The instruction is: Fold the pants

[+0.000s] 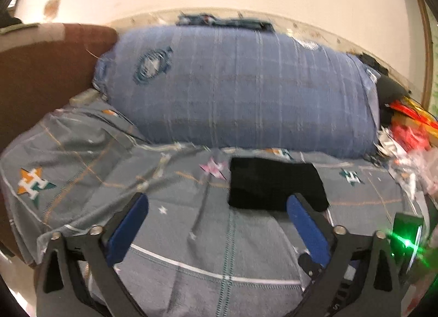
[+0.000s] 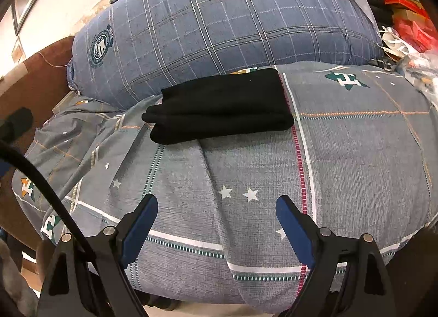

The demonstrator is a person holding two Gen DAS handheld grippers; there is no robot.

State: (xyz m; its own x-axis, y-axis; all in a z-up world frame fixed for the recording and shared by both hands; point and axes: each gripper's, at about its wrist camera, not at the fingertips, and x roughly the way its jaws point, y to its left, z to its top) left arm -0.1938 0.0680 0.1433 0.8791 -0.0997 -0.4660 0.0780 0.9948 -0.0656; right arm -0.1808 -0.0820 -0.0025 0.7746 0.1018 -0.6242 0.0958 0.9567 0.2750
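Pants [image 2: 219, 106] look fully folded: compact black stack on the bed [image 2: 356, 152], near its far edge, just in front of the blue plaid pillow [image 2: 232, 15]. Left gripper [image 1: 217, 207] & right gripper [image 2: 216, 207] both spread wide, empty, clear of cloth. Prob nothing left to do.

Open bedspread in front, bulk behind and at the sides

In the right wrist view the grey bedspread [image 2: 356, 152] lies bare across the lower and right frame; the folded black pants [image 2: 219, 106] sit at centre, the big blue plaid pillow [image 2: 232, 21] walls off the top, red clutter [image 2: 410, 26] crowds the upper right, and a brown headboard [image 2: 41, 78] closes the left.
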